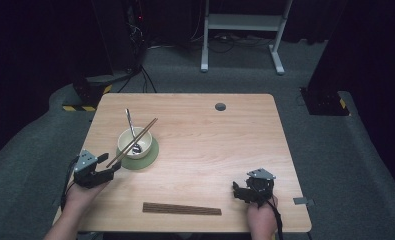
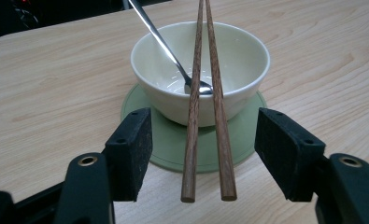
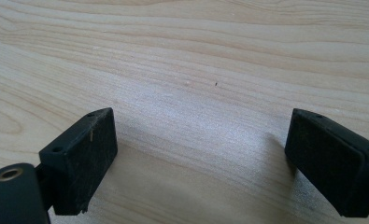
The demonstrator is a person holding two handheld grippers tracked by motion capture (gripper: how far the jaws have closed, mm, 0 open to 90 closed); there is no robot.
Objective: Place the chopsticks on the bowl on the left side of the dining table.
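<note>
A cream bowl (image 1: pixel 134 143) (image 2: pixel 238 60) stands on a round green coaster (image 1: pixel 151 156) (image 2: pixel 168 144) at the table's left. A metal spoon (image 1: pixel 129 119) (image 2: pixel 161 39) leans inside it. A pair of brown chopsticks (image 1: pixel 137 139) (image 2: pixel 194 116) lies across the bowl's rim, its near ends reaching out toward my left gripper (image 1: pixel 110 162) (image 2: pixel 203 156). That gripper is open; the chopstick ends lie between its pads with a gap on each side. My right gripper (image 1: pixel 240 190) (image 3: pixel 201 158) is open over bare wood at the front right, with nothing between its fingers.
A long dark brown strip (image 1: pixel 181 209) lies flat near the table's front edge, between the two hands. A grey cable hole (image 1: pixel 220 106) sits near the far edge. Beyond the wooden table (image 1: pixel 225 145) are grey carpet, a white desk frame (image 1: pixel 242 22) and dark equipment.
</note>
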